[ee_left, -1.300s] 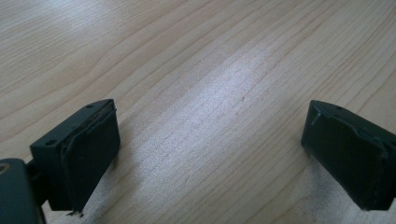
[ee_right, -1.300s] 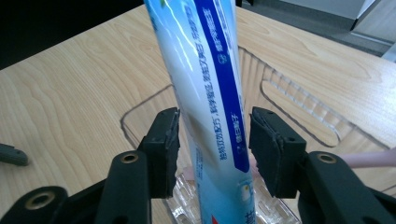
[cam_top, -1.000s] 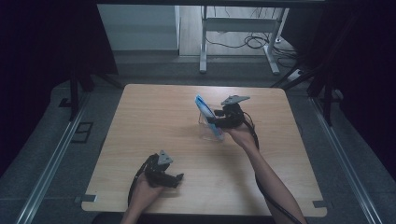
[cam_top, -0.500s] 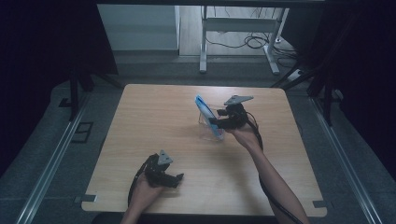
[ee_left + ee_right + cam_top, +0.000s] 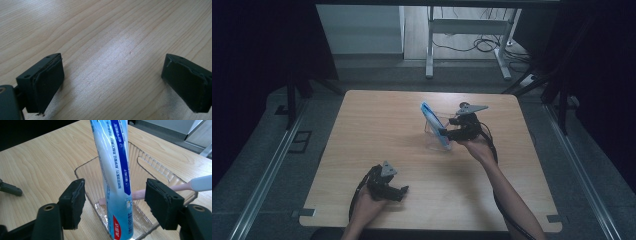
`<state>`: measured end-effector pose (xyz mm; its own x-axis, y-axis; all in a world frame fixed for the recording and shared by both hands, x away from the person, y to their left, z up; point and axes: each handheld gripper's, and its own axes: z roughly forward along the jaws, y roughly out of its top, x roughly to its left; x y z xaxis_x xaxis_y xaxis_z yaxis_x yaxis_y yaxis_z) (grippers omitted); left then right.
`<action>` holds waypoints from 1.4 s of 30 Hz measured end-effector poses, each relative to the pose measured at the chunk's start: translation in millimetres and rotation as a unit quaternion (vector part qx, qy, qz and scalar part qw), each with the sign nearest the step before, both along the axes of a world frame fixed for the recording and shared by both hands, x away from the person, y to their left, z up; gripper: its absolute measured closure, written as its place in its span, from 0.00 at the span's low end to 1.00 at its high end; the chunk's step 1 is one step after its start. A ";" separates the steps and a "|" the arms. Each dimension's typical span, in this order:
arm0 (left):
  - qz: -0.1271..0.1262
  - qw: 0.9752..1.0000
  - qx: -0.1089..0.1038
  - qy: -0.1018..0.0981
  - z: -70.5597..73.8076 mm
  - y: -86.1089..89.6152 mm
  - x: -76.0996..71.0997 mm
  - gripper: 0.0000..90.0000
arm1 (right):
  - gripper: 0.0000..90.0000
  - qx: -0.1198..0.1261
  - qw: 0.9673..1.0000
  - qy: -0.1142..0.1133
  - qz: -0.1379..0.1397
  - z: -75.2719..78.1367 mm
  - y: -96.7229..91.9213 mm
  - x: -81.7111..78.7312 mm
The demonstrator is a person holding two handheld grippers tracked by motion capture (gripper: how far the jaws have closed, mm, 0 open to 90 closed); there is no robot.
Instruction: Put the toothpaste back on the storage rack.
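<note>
My right gripper (image 5: 115,205) has just been opening, jaws clear of the toothpaste tube (image 5: 113,170) leaning in the clear tray (image 5: 160,170) at frame centre, while my left gripper (image 5: 112,82) rests open on the tabletop (image 5: 377,120).

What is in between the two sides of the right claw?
In the right gripper view, a blue and white toothpaste tube stands between the right claw's just-opened sides, untouched, its end in a clear tray.

A blue-and-white tube (image 5: 113,175) leans with its lower end in a clear tray (image 5: 160,168) at mid-table, crossing over a pink toothbrush (image 5: 190,185) lying in the tray.
</note>
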<state>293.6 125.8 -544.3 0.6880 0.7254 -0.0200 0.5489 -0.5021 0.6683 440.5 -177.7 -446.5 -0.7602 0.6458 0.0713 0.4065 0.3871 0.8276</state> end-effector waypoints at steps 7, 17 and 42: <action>0.000 1.000 0.001 0.000 0.1 -0.1 -0.1 0.05 | 0.30 0.003 1.000 -0.003 0.001 2.7 -3.9 -5.9; 0.001 1.000 0.001 0.000 0.1 -0.1 -0.1 0.05 | 0.21 -0.009 1.000 -0.004 0.005 6.5 -7.7 -15.0; 0.001 1.000 0.000 0.000 0.1 -0.1 -0.1 0.05 | 0.00 -0.048 0.999 0.009 -0.004 1.0 -17.6 -31.3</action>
<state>293.5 125.7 -544.2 0.6870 0.7264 -0.0194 0.5493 -0.5017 0.6683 409.1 -195.2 -445.6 -0.7545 0.6559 0.0234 0.4247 0.4608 0.7793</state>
